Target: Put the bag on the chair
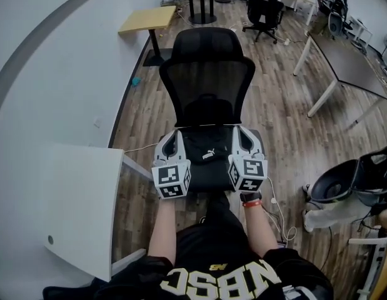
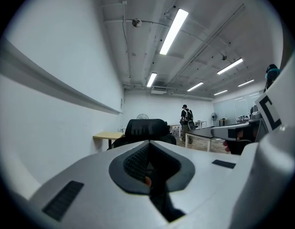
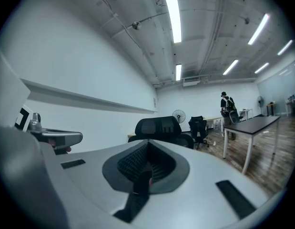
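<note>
A black bag [image 1: 206,161] with a white logo lies on the seat of the black mesh office chair [image 1: 209,74] in front of me. My left gripper [image 1: 176,133] is at the bag's left end and my right gripper [image 1: 238,131] at its right end. In the left gripper view the jaws are closed together on a black strap [image 2: 161,202] of the bag. The right gripper view shows the same, with a black strap [image 3: 133,202] pinched between the closed jaws. The chair's headrest [image 2: 146,128] rises beyond the left jaws, and the headrest [image 3: 159,126] shows again past the right jaws.
A white table [image 1: 80,199] stands close at my left. A wooden table [image 1: 149,19] stands behind the chair and a dark table [image 1: 346,61] at the right. Another black chair [image 1: 346,180] sits at the right edge. White cables [image 1: 281,220] lie on the wood floor.
</note>
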Tool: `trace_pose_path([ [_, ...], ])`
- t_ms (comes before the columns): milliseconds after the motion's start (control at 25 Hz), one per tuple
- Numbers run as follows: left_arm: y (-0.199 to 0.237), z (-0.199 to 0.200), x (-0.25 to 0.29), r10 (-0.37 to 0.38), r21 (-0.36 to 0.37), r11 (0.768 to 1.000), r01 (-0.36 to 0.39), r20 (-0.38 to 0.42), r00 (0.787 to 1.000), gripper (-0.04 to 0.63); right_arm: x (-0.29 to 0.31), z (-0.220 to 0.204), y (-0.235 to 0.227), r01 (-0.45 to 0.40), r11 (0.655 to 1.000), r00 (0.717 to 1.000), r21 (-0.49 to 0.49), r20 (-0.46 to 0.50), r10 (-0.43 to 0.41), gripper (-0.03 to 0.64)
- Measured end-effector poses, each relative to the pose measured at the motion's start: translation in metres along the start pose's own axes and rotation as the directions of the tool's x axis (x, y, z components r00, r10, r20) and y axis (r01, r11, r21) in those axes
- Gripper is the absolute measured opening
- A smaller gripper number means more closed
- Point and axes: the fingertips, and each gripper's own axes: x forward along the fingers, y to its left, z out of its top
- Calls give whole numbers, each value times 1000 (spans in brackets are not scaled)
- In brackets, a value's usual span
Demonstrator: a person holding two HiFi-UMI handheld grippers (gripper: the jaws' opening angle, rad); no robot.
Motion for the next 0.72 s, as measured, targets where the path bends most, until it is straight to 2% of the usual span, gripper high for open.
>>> trace_pose_path([
  [360, -2, 0, -12, 6, 5, 1000, -6, -4, 1000, 14, -15, -3, 1, -9, 1000, 1000, -25, -4, 8, 9],
  [720, 17, 0, -14, 21, -3, 1000, -21, -4, 1000, 14, -7, -7, 17, -48, 998, 999, -39, -12, 47, 9],
])
